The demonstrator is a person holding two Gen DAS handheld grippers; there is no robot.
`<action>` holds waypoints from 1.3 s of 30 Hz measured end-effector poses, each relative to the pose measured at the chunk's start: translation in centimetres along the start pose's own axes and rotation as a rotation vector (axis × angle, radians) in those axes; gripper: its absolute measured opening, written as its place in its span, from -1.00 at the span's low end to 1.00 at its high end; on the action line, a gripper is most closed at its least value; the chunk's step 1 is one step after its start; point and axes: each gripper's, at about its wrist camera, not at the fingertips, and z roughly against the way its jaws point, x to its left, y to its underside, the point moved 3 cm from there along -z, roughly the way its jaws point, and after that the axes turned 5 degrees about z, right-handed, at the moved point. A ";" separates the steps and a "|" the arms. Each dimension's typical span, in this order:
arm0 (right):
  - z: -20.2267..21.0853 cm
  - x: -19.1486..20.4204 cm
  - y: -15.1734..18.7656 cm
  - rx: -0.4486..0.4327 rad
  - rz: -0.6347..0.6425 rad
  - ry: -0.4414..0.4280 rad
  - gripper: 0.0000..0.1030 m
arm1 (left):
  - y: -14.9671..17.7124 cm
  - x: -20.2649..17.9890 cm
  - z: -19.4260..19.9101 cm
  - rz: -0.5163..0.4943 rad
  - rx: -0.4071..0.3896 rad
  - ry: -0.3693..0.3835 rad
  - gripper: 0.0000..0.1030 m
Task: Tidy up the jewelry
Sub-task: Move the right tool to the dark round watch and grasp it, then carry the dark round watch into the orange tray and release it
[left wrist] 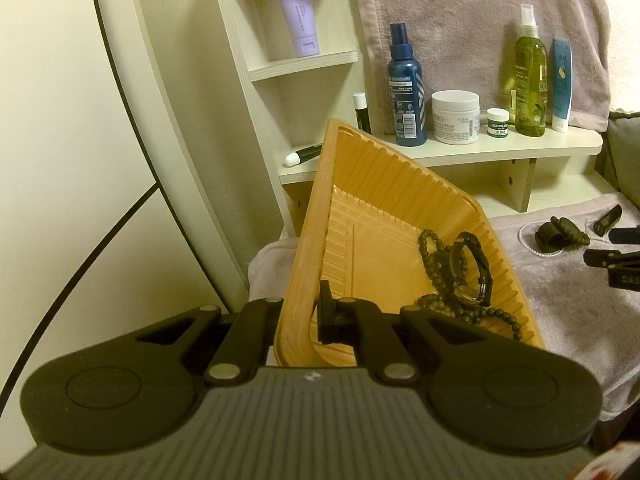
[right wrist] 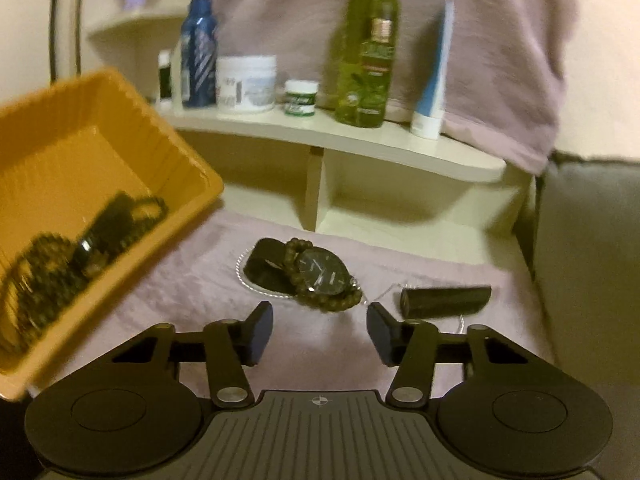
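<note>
My left gripper (left wrist: 302, 312) is shut on the near rim of an orange plastic tray (left wrist: 316, 216), which it holds tilted above the pink towel. Inside the tray lie a dark bead strand (left wrist: 430, 256) and a black wristwatch (left wrist: 472, 272). In the right wrist view the tray (right wrist: 120, 128) is at the left. My right gripper (right wrist: 320, 324) stands open just short of a dark-faced watch (right wrist: 320, 272) with nothing between its fingers. A brown bead bracelet (right wrist: 332, 300) rings that watch, a pearl strand (right wrist: 244, 276) curls beside it, and a black cylinder (right wrist: 444, 300) lies to its right.
A cream shelf (right wrist: 360, 140) behind the towel carries a blue bottle (right wrist: 198, 44), a white jar (right wrist: 248, 84), a small green-labelled jar (right wrist: 300, 98), a green spray bottle (right wrist: 368, 52) and a blue-white tube (right wrist: 434, 76). A grey cushion (right wrist: 592, 260) borders the right side.
</note>
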 end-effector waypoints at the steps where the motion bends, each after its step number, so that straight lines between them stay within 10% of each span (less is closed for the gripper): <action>1: -0.3 0.2 -0.1 0.001 0.037 0.002 -0.12 | 0.0 0.0 0.0 0.002 0.001 0.001 -0.91; 21: -3.1 3.7 0.5 0.033 0.511 0.075 -0.83 | 0.2 0.1 0.0 0.009 0.004 -0.002 -0.91; 39: 2.5 -2.1 -3.0 -0.081 0.056 0.028 -0.88 | 0.1 0.1 0.0 0.009 0.004 -0.002 -0.91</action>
